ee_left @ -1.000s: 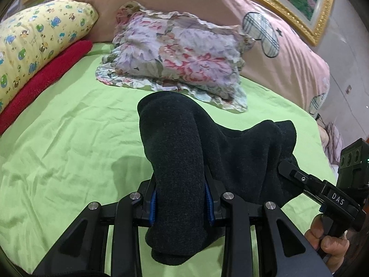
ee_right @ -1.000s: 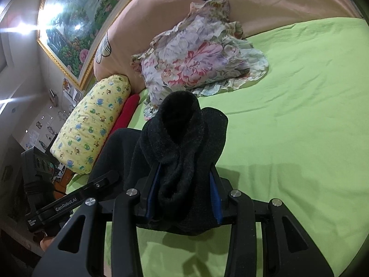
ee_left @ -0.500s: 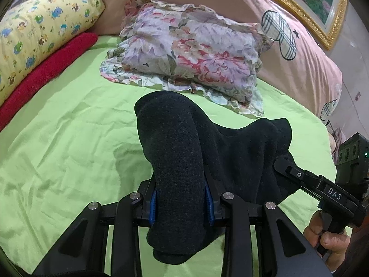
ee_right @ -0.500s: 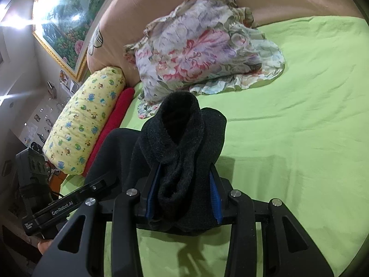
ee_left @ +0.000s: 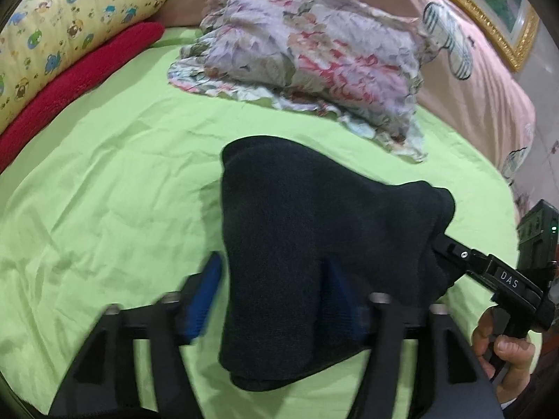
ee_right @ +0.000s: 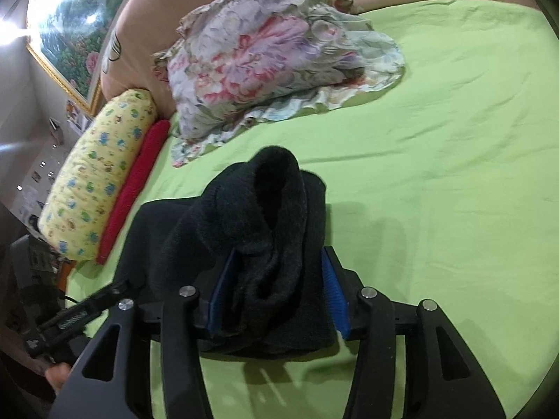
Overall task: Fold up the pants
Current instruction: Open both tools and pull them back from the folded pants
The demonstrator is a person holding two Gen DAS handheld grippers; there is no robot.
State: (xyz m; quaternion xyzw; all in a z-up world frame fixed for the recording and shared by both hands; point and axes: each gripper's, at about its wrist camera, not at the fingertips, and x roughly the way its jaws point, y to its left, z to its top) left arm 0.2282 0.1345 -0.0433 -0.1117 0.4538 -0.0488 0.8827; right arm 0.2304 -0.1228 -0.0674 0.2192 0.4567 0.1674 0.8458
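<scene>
The black fleece pants lie bunched in a thick fold on the green sheet, spanning both grippers. My left gripper has its jaws opening. The cloth still lies between them, but a gap shows beside the left blue pad. In the right wrist view the pants sit between the blue pads of my right gripper, whose jaws are also opening and have eased off the cloth. The right gripper shows at the pants' far edge, held by a hand. The left gripper appears blurred at lower left.
A floral pillow lies just beyond the pants. A yellow printed pillow and a red roll line the left side. A pink padded headboard and a gold-framed painting stand behind. Bare green sheet spreads to the right.
Both grippers have sunk toward the sheet and nearer the pillows with the pants. The left jaws have spread wide off the cloth. The right jaws have widened a little.
</scene>
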